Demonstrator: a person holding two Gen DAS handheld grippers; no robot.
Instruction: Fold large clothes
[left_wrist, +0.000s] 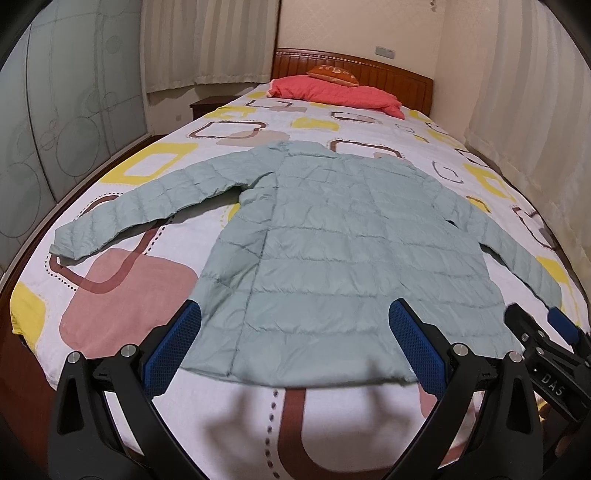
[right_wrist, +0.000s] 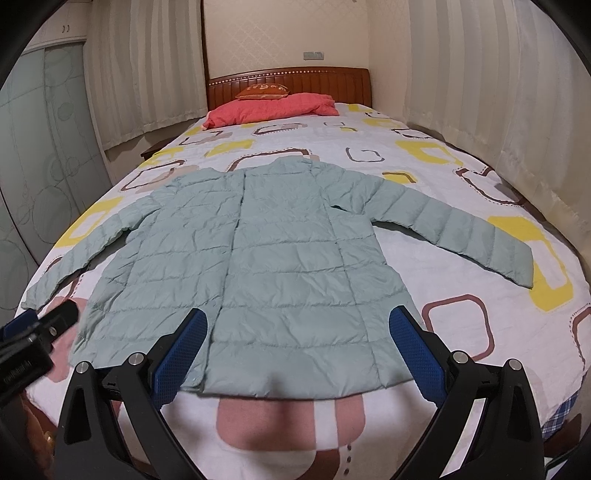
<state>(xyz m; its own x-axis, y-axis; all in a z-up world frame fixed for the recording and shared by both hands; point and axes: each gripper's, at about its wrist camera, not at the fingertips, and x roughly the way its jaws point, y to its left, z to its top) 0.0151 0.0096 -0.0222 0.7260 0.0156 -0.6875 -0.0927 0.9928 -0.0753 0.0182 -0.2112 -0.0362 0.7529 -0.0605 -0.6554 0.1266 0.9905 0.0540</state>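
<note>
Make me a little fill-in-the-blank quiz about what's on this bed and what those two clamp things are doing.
1. The pale green jacket lies flat on the ____, both sleeves spread out.
2. Both the left hand-held gripper and the right hand-held gripper are ____, holding nothing.
3. The pink pillow lies by the wooden ____.
4. A small ____ cushion rests on that pillow.

Missing words: bed; open; headboard; orange

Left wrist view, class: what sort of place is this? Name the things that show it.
Most likely a home bedroom: a bed with a wooden headboard, a red pillow, and curtains. A pale green jacket lies spread on the bed.
</note>
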